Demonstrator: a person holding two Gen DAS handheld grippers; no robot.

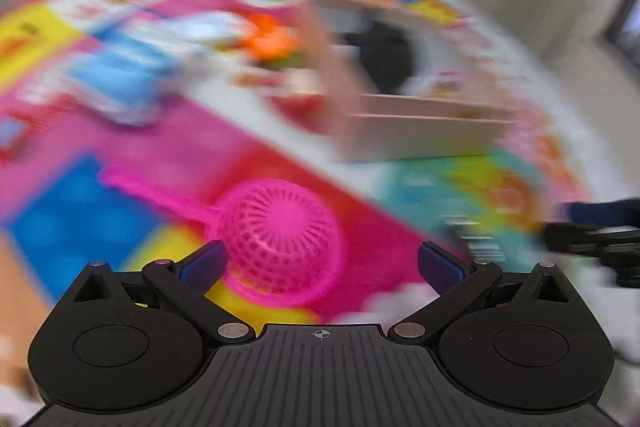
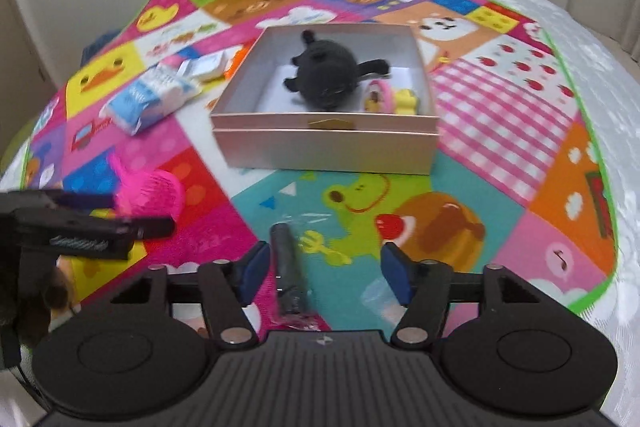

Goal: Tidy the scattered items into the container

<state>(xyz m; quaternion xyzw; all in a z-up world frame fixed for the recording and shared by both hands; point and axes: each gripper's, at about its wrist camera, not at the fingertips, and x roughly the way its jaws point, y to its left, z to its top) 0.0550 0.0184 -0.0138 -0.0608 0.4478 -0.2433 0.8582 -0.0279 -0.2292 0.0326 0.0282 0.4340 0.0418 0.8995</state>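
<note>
Strainer point(image 1: 280, 239) lies between left tool's point(image 1: 320, 263) fingers.

We see the open cardboard box point(image 2: 324, 147) well ahead of the right claw point(image 2: 322, 273), holding a black plush toy point(image 2: 324, 77) and small pink and yellow pieces point(image 2: 390, 99). A dark wrapped stick point(image 2: 288, 275) lies between that claw's spread fingers. The pink mesh strainer point(image 1: 280, 239) sits dome-up just ahead of the left claw point(image 1: 322, 265).
</note>
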